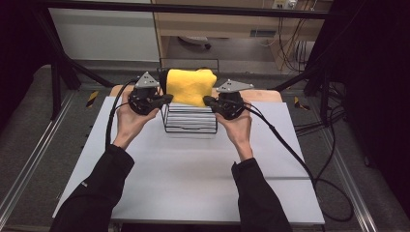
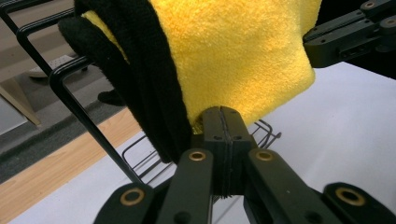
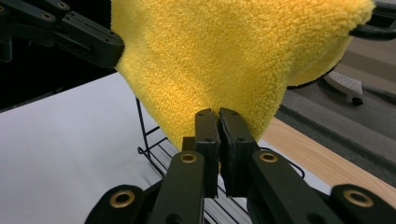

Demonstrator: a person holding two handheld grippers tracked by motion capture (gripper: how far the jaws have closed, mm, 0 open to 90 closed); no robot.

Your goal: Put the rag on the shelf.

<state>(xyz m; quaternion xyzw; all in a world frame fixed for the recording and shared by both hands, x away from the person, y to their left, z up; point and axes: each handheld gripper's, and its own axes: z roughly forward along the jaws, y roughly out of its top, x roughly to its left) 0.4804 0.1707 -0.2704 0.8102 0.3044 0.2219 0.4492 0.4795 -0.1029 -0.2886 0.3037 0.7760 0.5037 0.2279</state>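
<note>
The white table (image 1: 193, 169) is lying bare across the lower half of the high view, giving open passage between the forearms. At upper centre the black wire rack (image 1: 189, 118) is standing in the way, with the yellow towel (image 1: 191, 86) draping over its top, blocking approach from above.

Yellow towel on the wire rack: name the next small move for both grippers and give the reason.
Probably lift both ends together, up off the wire rack. The left gripper and the right gripper have each shut their jaws on a lower edge of the yellow towel, which hangs draped over the rack's top beside a black cloth.
</note>
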